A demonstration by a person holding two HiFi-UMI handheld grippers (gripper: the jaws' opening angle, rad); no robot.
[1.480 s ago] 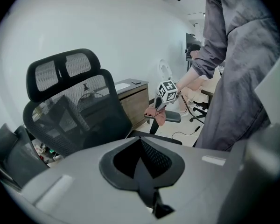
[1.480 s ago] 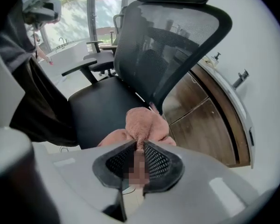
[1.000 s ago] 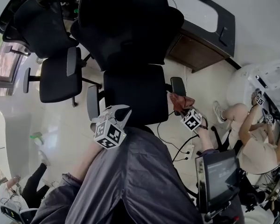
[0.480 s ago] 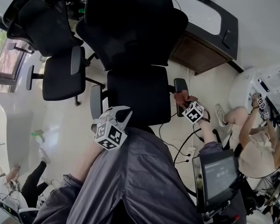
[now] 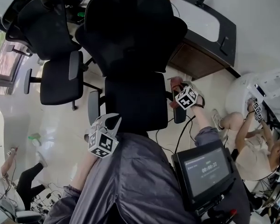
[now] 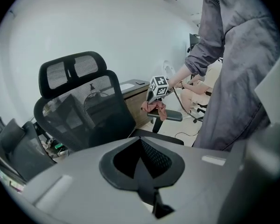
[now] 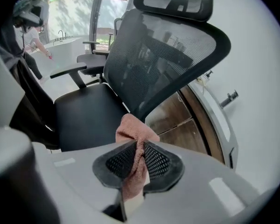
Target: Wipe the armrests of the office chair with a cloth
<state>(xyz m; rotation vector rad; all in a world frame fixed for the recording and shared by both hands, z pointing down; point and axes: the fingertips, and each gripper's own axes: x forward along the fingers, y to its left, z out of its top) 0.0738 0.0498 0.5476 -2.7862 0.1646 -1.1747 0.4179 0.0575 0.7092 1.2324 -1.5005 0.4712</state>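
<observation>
from the head view: black office chair (image 5: 130, 50) in the middle, its back toward the desk (image 5: 203, 29). at the back end of the right armrest (image 5: 179, 115), the right gripper (image 5: 179, 90), with a pink cloth (image 5: 174, 84) bunched just past its marker cube (image 5: 186, 97). hard to tell from up here whether cloth and armrest touch.

clearer in the left gripper view: cloth draped over the back end of that armrest, at the edge nearest the backrest (image 6: 84, 115), cube directly above. only there too: the grey sleeve (image 6: 200, 62) behind the right gripper, and the headrest (image 6: 72, 71) seen from the side.

up close in the right gripper view, and nowhere else: jaws pinching the cloth, one fold squeezed between the two mesh pads, the rest puffed up beyond the tips, a strip hanging back toward the camera. beyond it the mesh backrest, the seat (image 7: 88, 118) and, across the seat, the left armrest (image 7: 67, 71).

left gripper (image 6: 140, 146): pads pressed together, pad on pad, plain only in its own view. in the head view, just beside the front end of the left armrest, low against the grey jacket (image 5: 130, 181).

only in the head view: a second chair (image 5: 56, 76) left of the first, a small screen (image 5: 207, 169) at the lower right, and another person (image 5: 252, 141) seated at the right edge.
</observation>
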